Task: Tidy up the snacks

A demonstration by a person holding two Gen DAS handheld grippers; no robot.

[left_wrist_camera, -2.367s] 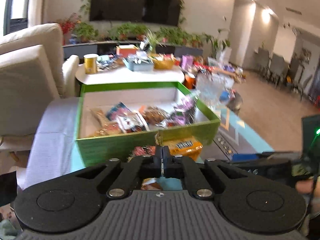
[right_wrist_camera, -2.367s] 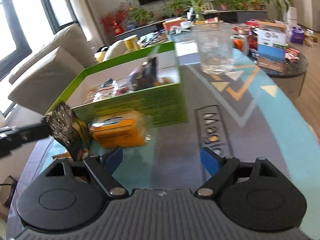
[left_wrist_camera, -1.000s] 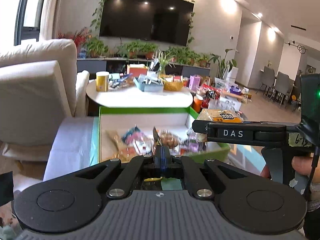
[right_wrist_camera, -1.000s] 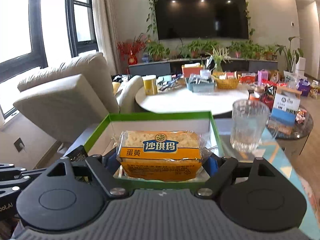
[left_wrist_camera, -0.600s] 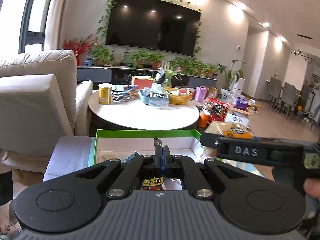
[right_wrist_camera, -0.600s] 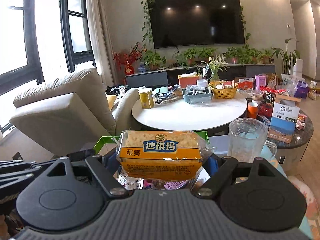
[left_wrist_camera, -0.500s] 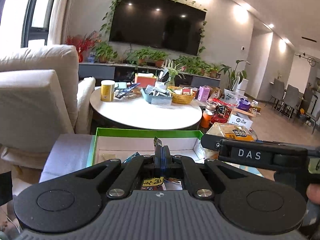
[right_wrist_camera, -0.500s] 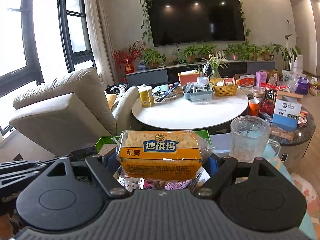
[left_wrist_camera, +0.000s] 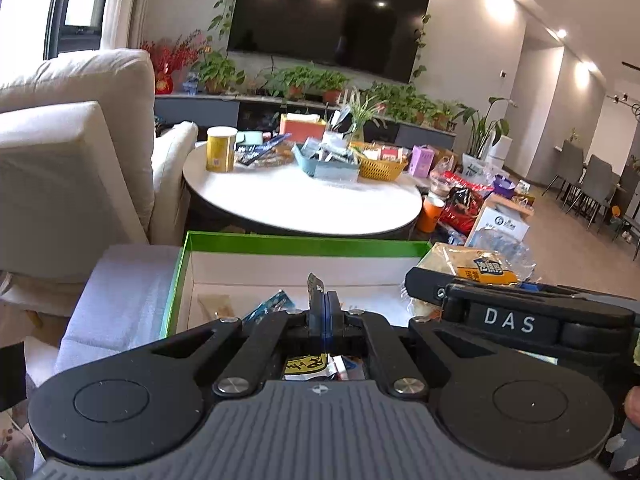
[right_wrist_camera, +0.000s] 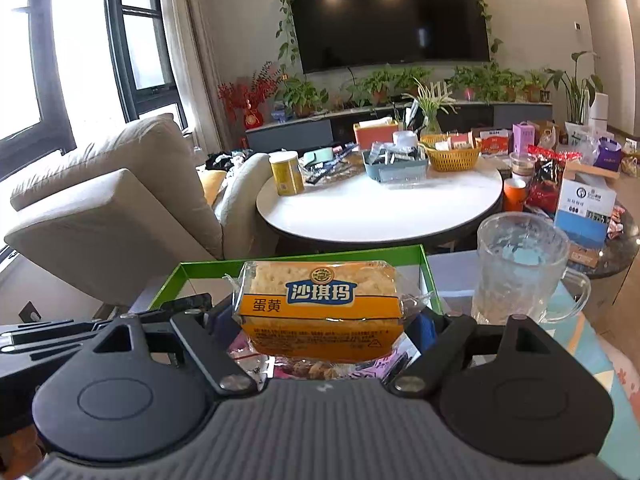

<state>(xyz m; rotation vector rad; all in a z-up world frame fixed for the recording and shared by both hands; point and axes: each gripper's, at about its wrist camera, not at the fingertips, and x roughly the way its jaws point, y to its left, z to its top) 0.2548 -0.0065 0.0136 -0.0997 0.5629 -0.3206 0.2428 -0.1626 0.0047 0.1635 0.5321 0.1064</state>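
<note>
Both my wrist cameras look forward and slightly down over the green box [left_wrist_camera: 304,242] [right_wrist_camera: 304,262], close above its near edge, facing the round white table [left_wrist_camera: 300,208] [right_wrist_camera: 376,216] beyond it; both views share these.

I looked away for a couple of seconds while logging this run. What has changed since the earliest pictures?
The right claw took hold of the orange snack pack from the table and lifted it over the green box. The left claw carried its thin dark packet there too. The glass mug stayed put.
</note>
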